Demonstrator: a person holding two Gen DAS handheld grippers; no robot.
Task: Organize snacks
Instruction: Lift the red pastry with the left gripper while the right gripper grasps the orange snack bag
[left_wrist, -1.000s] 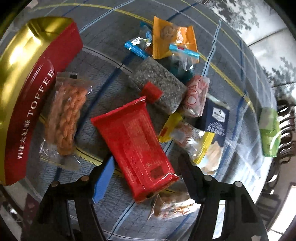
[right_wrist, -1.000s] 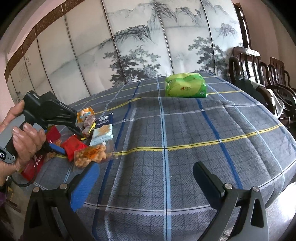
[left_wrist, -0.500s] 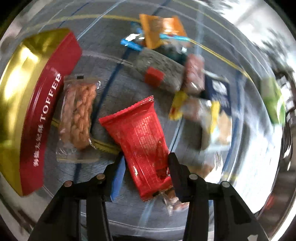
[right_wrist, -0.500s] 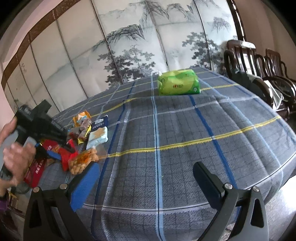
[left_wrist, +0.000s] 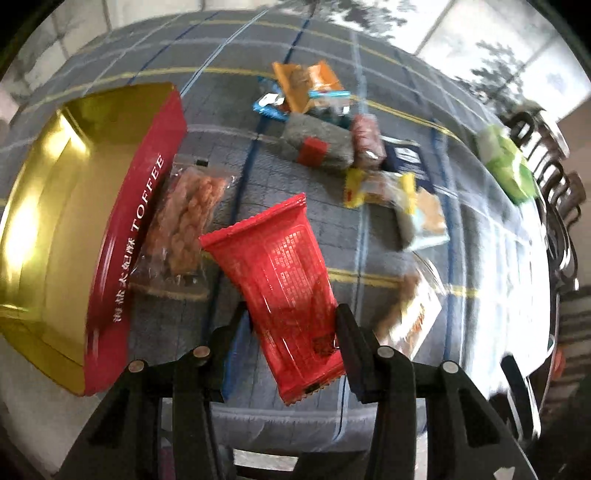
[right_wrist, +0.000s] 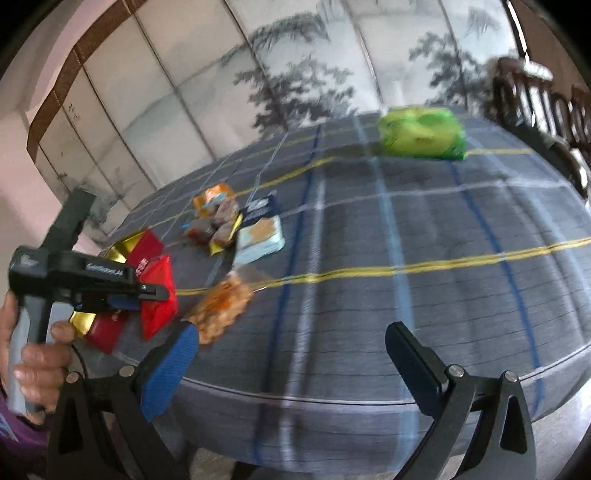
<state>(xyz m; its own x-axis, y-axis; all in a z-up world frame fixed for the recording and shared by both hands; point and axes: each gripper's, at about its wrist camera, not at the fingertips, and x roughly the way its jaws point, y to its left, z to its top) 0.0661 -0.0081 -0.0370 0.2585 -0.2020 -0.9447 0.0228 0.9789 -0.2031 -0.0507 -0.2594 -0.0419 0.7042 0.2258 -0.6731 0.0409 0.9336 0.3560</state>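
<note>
My left tool has its fingers pinched on the lower part of the flat red foil snack packet, one finger on each side edge, and in the right wrist view the packet looks raised off the plaid-clothed surface, though blur keeps me from being sure. Just to the left sits the open red tin box with gold lining and "TOFFEE" on its side. Between the tin and my packet lies a clear bag of braided orange-brown fried twists, close against the tin wall. Beyond the packet there's a cluster: a grey speckled bar with a red band, an orange sachet, a blue-edged wrapper, a pinkish wrapped sweet, a yellow-edged clear wrapper, a dark navy packet and a pale blue biscuit packet. To the right of my grip, a clear bag of orange crackers lies near the surface edge. Far off sits a green tissue pack, well apart from everything. My right tool hangs spread wide, nothing between its fingers, over bare cloth.
</note>
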